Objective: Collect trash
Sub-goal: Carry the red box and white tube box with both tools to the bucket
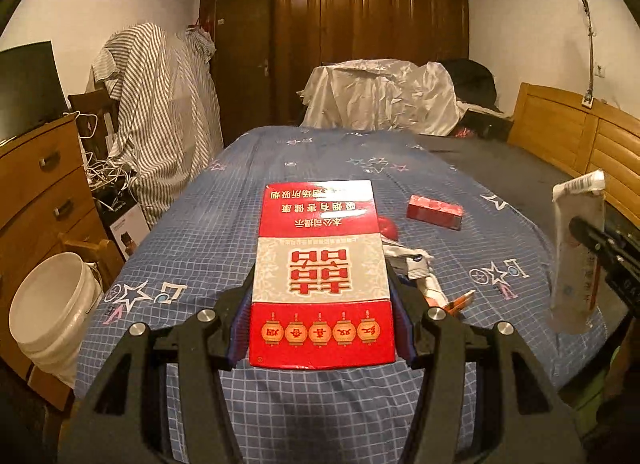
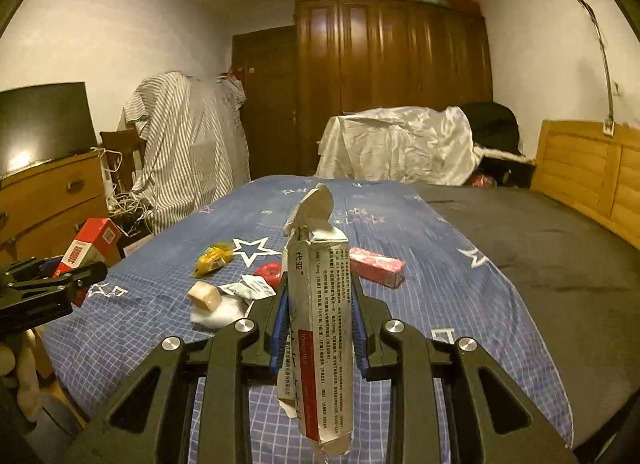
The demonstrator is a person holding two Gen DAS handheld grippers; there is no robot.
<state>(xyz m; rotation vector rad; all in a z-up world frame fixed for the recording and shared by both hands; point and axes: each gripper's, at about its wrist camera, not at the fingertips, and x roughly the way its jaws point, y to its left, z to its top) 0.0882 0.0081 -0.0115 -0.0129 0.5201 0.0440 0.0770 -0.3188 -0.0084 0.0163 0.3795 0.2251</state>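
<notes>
My left gripper (image 1: pixel 320 296) is shut on a long red-and-white carton (image 1: pixel 320 264), held flat above the near end of the bed. In the right wrist view the same carton (image 2: pixel 90 248) shows at the left, in the left gripper (image 2: pixel 60 284). My right gripper (image 2: pixel 320 292) is shut on a tall white medicine box (image 2: pixel 320 328) with a torn-open top flap, and this box (image 1: pixel 578 248) also shows at the right of the left wrist view. On the blue checked sheet (image 2: pixel 420 224) lie a small red box (image 2: pixel 378 266), a red round thing (image 2: pixel 270 272), a yellow wrapper (image 2: pixel 214 258), a beige block (image 2: pixel 205 296), white tissue (image 2: pixel 218 314) and white wrappers (image 2: pixel 248 288).
A white bucket (image 1: pixel 52 312) stands on the floor left of the bed, beside a wooden dresser (image 1: pixel 40 184). Striped cloth (image 1: pixel 168 136) hangs behind it. A wooden headboard (image 1: pixel 580 144) runs along the right, and a dark wardrobe (image 1: pixel 368 32) stands at the back.
</notes>
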